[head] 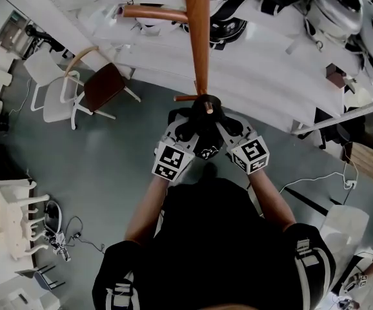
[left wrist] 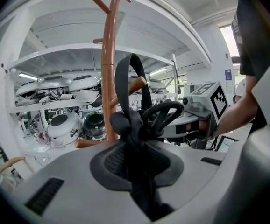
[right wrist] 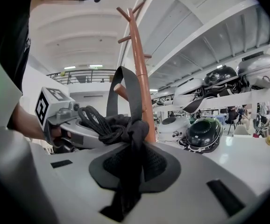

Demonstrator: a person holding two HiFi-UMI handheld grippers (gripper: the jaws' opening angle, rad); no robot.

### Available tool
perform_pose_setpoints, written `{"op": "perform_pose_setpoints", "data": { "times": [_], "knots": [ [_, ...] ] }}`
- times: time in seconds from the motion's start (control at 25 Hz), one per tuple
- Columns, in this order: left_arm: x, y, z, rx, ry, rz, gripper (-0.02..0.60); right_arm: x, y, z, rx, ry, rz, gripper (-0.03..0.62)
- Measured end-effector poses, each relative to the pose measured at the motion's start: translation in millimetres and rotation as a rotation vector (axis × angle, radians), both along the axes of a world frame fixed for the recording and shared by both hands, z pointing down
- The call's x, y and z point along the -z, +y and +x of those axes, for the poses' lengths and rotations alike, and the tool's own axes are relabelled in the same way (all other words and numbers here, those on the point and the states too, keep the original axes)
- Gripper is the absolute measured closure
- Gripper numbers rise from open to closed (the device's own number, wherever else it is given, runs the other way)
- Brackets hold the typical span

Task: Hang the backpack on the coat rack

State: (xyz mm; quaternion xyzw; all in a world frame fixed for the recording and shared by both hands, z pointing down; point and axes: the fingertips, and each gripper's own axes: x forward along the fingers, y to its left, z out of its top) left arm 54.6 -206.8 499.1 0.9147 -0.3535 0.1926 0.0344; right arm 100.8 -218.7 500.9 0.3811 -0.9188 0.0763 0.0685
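Note:
The wooden coat rack (head: 198, 37) rises just beyond my hands, with its pole (left wrist: 109, 78) and a short peg (left wrist: 136, 85) close ahead. The black backpack's bunched top (head: 203, 123) is held between both grippers. My left gripper (head: 186, 130) is shut on that black fabric (left wrist: 131, 125), and its carry loop (left wrist: 133, 78) stands up across the peg. My right gripper (head: 224, 130) is shut on the same bundle (right wrist: 131, 129), with the loop (right wrist: 125, 90) in front of the pole (right wrist: 142, 78). Whether the loop rests on the peg I cannot tell. A peg tip (head: 209, 110) shows above the fabric.
White shelving (head: 264, 50) with dark and white domed devices (right wrist: 202, 134) runs behind the rack. A brown-seated chair (head: 104, 86) and a white chair (head: 52, 92) stand at the left on the grey floor. Cables (head: 315, 181) trail at the right.

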Motion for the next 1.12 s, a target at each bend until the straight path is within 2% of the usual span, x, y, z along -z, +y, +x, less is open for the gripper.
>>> {"op": "perform_pose_setpoints", "data": {
  "times": [0.56,1.12],
  "knots": [
    [-21,-23,4,0.024,-0.042,-0.023,0.511,-19,-24,2,0.023,0.066,-0.019,0.533],
    [-52,-44,6,0.034,-0.101,-0.071,0.511,-52,-46,5,0.06,0.026,-0.099,0.533]
  ]
}}
